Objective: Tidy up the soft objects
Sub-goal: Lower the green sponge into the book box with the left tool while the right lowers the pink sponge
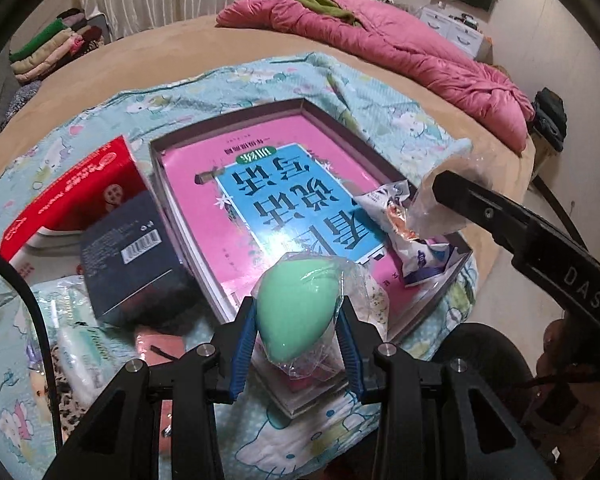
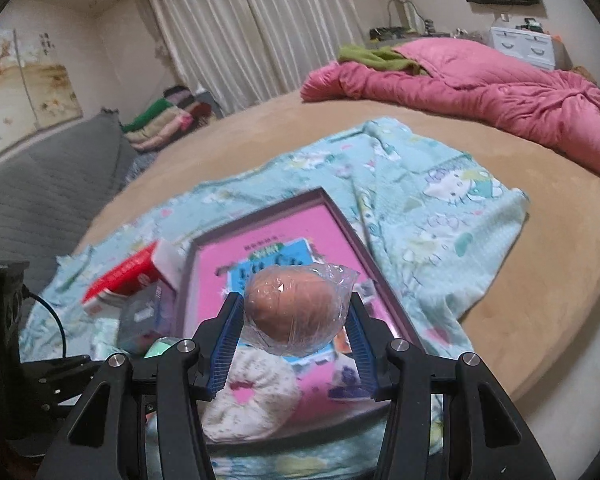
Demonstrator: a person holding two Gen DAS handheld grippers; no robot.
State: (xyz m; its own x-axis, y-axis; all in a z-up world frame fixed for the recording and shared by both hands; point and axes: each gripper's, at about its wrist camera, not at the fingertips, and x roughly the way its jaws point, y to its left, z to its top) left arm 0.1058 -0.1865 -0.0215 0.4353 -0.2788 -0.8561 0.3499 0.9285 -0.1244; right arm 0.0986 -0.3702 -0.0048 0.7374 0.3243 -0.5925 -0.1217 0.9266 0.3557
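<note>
My left hand-held gripper part-closed on green egg-shaped sponge in clear film, over near edge of shallow box on bed; my right hand-held gripper part-closed on tan sponge, also wrapped, above box; risk: slick crinkly film slides on ribbed blue pads, rounded foam squirts out; dropped sponge may roll off glossy pink book; white fabric ring just below.
</note>
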